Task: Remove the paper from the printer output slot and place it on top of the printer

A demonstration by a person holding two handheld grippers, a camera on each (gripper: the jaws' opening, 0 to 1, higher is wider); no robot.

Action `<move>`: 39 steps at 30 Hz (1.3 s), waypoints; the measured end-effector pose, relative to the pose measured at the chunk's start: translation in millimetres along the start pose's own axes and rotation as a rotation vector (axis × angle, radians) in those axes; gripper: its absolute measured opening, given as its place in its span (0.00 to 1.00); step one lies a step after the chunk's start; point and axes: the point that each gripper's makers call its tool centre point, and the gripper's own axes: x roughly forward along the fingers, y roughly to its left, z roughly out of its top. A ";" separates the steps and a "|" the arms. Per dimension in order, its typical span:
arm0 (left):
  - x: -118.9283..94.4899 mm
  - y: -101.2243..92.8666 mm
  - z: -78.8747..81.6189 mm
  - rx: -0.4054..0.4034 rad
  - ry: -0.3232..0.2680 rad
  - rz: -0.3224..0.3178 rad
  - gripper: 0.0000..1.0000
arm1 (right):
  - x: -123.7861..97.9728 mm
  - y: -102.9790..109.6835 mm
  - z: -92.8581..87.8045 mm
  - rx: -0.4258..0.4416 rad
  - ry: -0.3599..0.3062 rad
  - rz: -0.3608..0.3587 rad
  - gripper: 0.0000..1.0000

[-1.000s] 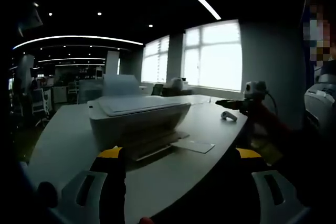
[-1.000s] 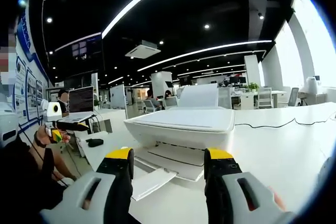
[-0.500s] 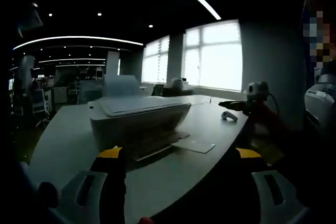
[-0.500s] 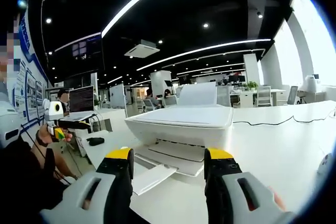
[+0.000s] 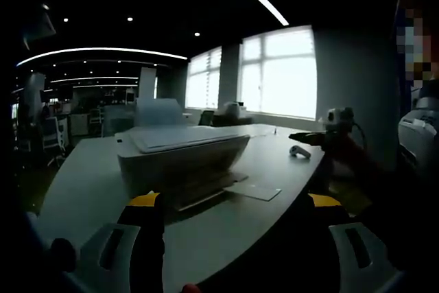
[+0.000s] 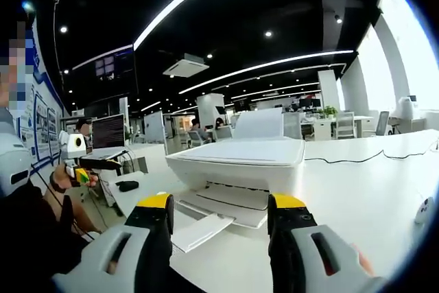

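Both tongs wide and empty, the right gripper faces the paper lying in the printer's output tray near the desk edge, where a shallow, off-centre pinch could crease the sheet or slide it floorward, while the left gripper waits.

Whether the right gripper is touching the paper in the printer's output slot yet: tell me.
Apart. In the right gripper view, the right gripper is open, short of the paper on the printer tray.
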 end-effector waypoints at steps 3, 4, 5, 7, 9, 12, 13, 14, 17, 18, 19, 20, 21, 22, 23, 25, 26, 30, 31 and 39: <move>0.0 -0.5 0.0 0.002 0.000 0.001 0.86 | -2.6 -1.5 -2.7 0.003 0.008 -0.007 0.51; -0.1 -0.7 0.0 0.002 0.000 0.001 0.86 | -3.6 -2.0 -3.4 0.005 0.009 -0.009 0.51; -0.2 -0.8 0.1 0.001 0.000 0.000 0.86 | -4.5 -1.8 -4.2 0.006 0.010 -0.010 0.52; -0.4 -0.8 0.2 0.000 -0.001 0.000 0.86 | -6.2 -0.8 -5.4 0.008 0.012 -0.013 0.52; -0.6 -0.5 0.2 0.001 -0.001 0.001 0.86 | -7.9 0.2 -5.9 0.010 0.011 -0.017 0.52; -0.5 -1.1 0.3 0.001 -0.002 0.000 0.86 | -9.9 1.4 -7.0 0.014 0.014 -0.018 0.54; -0.5 -1.3 0.3 0.001 -0.002 0.000 0.86 | -10.4 1.6 -7.4 0.015 0.015 -0.017 0.55; -0.5 -1.3 0.2 0.001 -0.001 0.000 0.86 | -10.9 1.6 -8.0 0.017 0.017 -0.018 0.56; -0.6 -0.8 0.4 0.000 -0.002 0.000 0.86 | -12.8 0.1 -11.0 0.022 0.026 -0.025 0.58; -0.6 -0.9 0.5 0.000 -0.002 0.000 0.86 | -13.0 0.0 -11.2 0.022 0.027 -0.026 0.58; -0.6 -0.9 0.5 0.000 -0.002 0.000 0.86 | -13.3 -0.1 -11.5 0.023 0.028 -0.026 0.59; -0.6 -0.9 0.6 0.000 -0.002 0.000 0.86 | -13.6 -0.2 -11.7 0.023 0.029 -0.026 0.59; -0.5 -1.2 0.7 0.001 -0.002 0.000 0.86 | -14.7 -0.8 -12.1 0.024 0.030 -0.029 0.60; -0.4 -1.4 0.8 0.002 -0.002 0.000 0.86 | -15.8 -1.3 -12.5 0.025 0.031 -0.032 0.60; -0.4 -1.6 0.9 0.002 -0.001 -0.001 0.86 | -17.4 -2.2 -12.6 0.028 0.030 -0.033 0.60; -0.5 -1.3 1.3 0.001 -0.002 0.000 0.86 | -19.1 -4.7 -13.8 0.032 0.034 -0.036 0.61; -0.6 -1.3 1.6 0.002 -0.002 0.001 0.86 | -19.8 -5.3 -14.0 0.033 0.034 -0.037 0.62; -0.9 -1.8 1.9 0.004 -0.002 0.001 0.86 | -22.2 -5.7 -15.1 0.032 0.036 -0.039 0.62; -0.8 -1.8 1.6 0.004 -0.002 0.001 0.86 | -23.1 -6.1 -15.5 0.033 0.037 -0.041 0.62; -1.6 -2.0 0.9 0.004 0.000 0.004 0.86 | -27.5 -8.8 -15.7 0.033 0.036 -0.047 0.62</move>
